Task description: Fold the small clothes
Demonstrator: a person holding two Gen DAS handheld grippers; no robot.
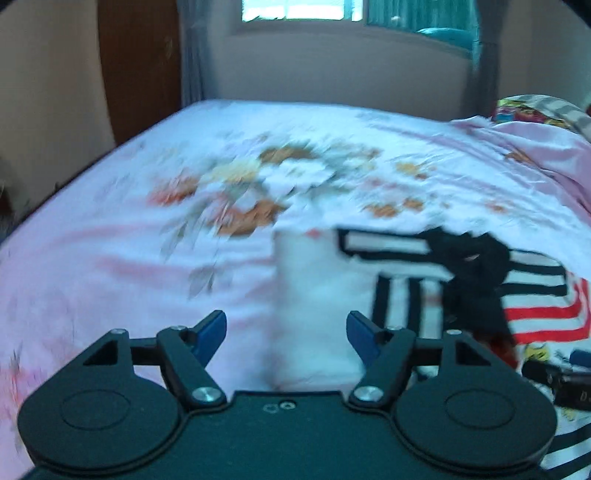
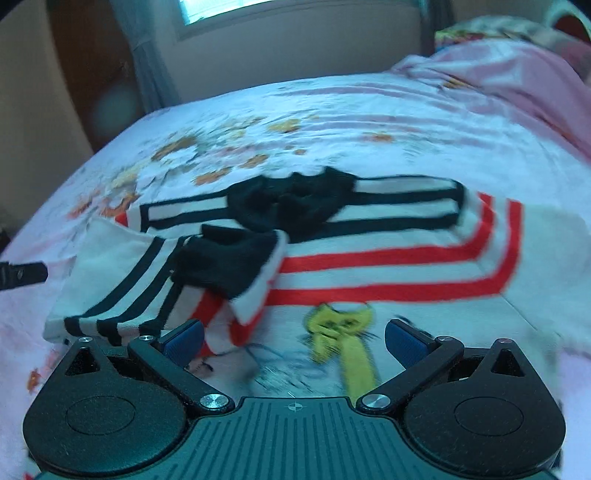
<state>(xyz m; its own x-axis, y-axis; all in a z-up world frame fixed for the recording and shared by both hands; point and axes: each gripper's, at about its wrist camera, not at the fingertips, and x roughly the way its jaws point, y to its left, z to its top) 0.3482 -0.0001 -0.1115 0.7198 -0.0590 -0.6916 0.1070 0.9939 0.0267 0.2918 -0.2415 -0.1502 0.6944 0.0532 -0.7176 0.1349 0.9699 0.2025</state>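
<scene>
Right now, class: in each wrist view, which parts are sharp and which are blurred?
Left wrist view: black open tongs sharp; pink floral bedsheet and white striped knit garment motion-smeared. Right wrist view: open tongs sharp; garment softly blurred, yellow print smeared.

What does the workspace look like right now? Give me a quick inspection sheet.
Surface: bed under a pink floral sheet, wrinkled.
Job's things: white striped garment with black and red bands, spread on the sheet; its sleeve lies folded over the body; a yellow print shows near the hem.
Clutter: bunched pink bedding at the far right.
Grippers: left gripper open, over the white sleeve, pads clear of it; right gripper open above the garment, nothing gripped.
Cables: nothing seen.
Surroundings: window, curtain, brown wooden door.
</scene>
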